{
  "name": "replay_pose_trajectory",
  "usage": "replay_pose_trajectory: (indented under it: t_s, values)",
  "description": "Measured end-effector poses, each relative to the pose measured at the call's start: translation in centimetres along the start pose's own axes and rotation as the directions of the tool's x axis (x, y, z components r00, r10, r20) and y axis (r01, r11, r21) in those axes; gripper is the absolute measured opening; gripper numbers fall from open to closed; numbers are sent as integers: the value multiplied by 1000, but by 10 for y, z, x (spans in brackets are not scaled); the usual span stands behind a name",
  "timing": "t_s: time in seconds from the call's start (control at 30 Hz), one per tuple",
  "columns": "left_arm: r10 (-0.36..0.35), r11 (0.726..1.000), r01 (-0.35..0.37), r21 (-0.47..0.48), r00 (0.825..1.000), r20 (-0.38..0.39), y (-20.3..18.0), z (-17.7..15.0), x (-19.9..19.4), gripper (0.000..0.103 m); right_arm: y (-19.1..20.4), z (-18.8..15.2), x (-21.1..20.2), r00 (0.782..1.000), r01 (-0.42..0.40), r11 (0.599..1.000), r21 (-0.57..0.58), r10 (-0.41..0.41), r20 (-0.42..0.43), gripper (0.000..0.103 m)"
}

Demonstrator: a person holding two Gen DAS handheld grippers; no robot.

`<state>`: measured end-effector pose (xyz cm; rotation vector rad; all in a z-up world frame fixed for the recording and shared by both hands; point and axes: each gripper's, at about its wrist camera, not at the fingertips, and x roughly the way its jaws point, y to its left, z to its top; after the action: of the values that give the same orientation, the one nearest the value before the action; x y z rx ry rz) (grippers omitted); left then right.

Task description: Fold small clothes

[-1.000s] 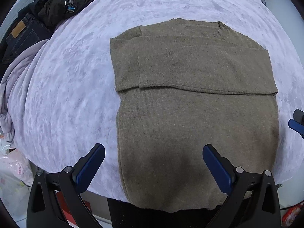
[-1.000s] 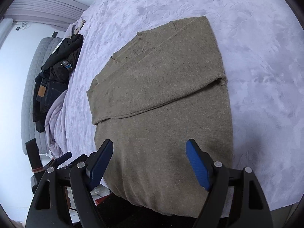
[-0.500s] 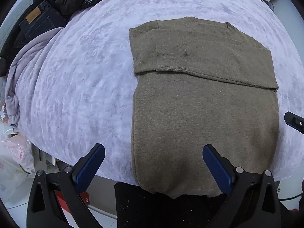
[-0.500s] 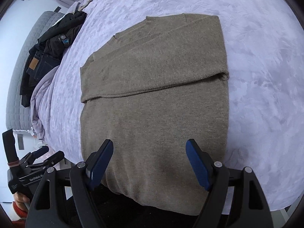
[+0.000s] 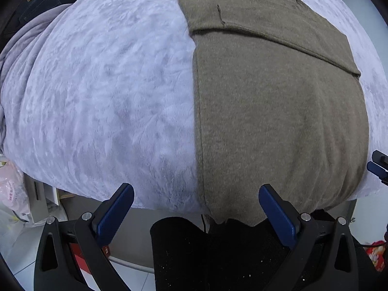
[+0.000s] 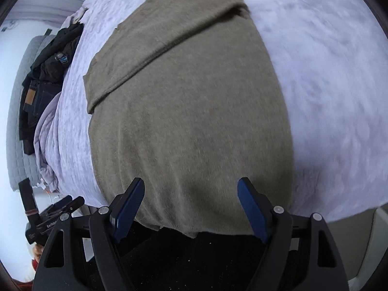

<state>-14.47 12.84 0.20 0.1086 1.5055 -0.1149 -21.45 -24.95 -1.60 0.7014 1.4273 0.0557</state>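
An olive-brown knit sweater [image 5: 274, 101] lies flat on the lilac fleece bed cover [image 5: 109, 92], sleeves folded across its chest, hem hanging over the near edge. It fills the middle of the right wrist view [image 6: 194, 111]. My left gripper [image 5: 196, 208] is open and empty, low over the hem's left corner, with the sweater's left edge between its blue pads. My right gripper [image 6: 191, 201] is open and empty, low over the hem on the right side. The other gripper's tip shows at the far right of the left wrist view [image 5: 378, 167].
Dark jeans and black clothes [image 6: 46, 72] are piled at the far left of the bed, beside a bunched lilac blanket [image 5: 17, 55]. A plastic bag [image 5: 12, 191] and boxes sit on the floor at the left. The bed's near edge drops off under the grippers.
Both grippers have come down and closer to the sweater's hem. The left one has shifted left to the hem's left corner. The sweater has not moved.
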Motion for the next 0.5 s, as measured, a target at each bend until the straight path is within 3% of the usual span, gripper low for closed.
replay_pose_trajectory:
  t_s: [0.1,0.23,0.3,0.5]
  values:
    - [-50,997,50,50,999,6,4,-14,14,103,-12,-27,2,1000,3,998,57,-4,19,82]
    - [-57,995,59,86,998,-23,0,-29,34,103,-19,-58,6,999,46,998,42,-47,14,82]
    - [-98,992,101,77,995,-34,-1,-37,37,103,-22,-69,8,997,73,997,15,-73,-9,82]
    - [-213,973,214,87,977,-25,-11,-50,53,103,-41,-76,16,995,84,996,-31,-86,-54,82]
